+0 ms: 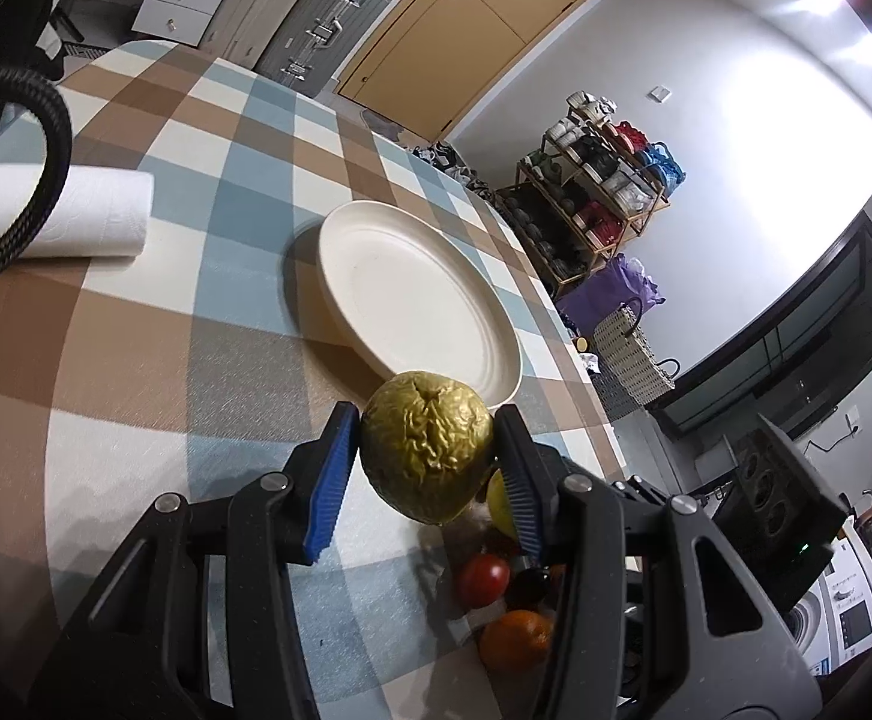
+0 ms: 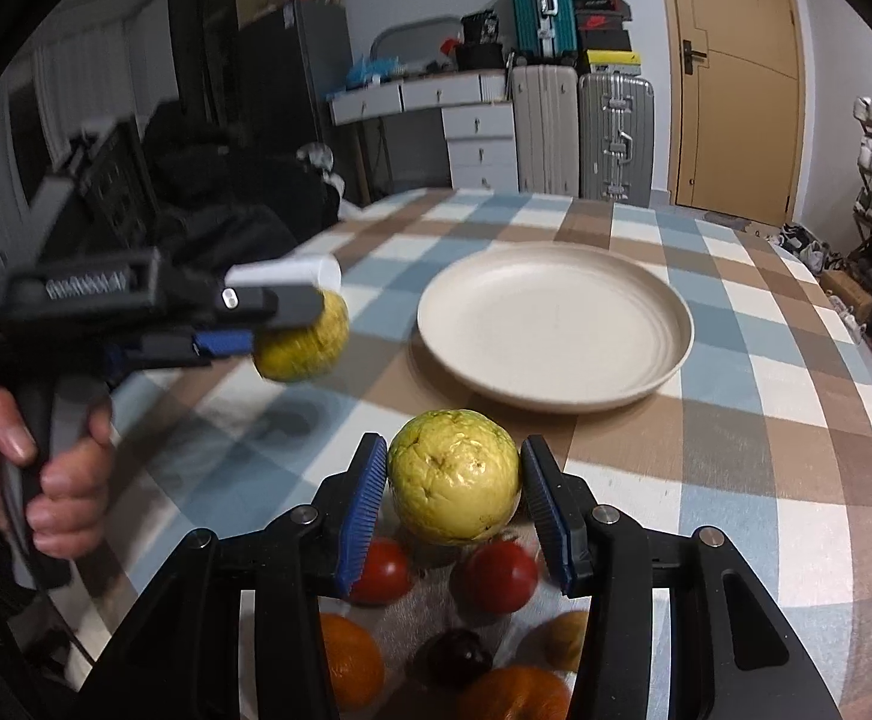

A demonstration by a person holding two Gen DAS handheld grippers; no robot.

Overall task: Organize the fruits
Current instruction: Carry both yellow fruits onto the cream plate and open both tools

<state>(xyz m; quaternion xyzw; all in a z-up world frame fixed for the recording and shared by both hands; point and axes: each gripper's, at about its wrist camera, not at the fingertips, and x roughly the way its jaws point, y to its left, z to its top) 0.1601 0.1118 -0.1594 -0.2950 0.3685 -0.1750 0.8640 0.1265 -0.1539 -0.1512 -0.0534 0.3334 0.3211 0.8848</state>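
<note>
The left tool (image 1: 426, 456) grips a wrinkled, greenish-yellow guava (image 1: 426, 450) between its blue-padded fingers (image 1: 333, 480), held above the checked table (image 1: 135, 330) just short of the empty cream plate (image 1: 417, 294). In the right wrist view the same tool (image 2: 291, 324) appears blurred at the left, a hand (image 2: 45, 468) around its handle, and its body covers part of the fruit. The right tool (image 2: 454, 480) holds a smoother yellow guava (image 2: 454, 483), both pads touching its sides; the plate (image 2: 556, 324) lies beyond it. Below the fingers sits a pile of fruit, partly hidden by the tool bodies: two red tomatoes (image 2: 499, 576), oranges (image 2: 345, 666) cut off by the frame edge, and a dark round fruit (image 2: 460, 657) (hard to identify). A paper towel roll (image 1: 75, 213) lies at the table's far left, crossed by a black cable (image 1: 45, 168).
</note>
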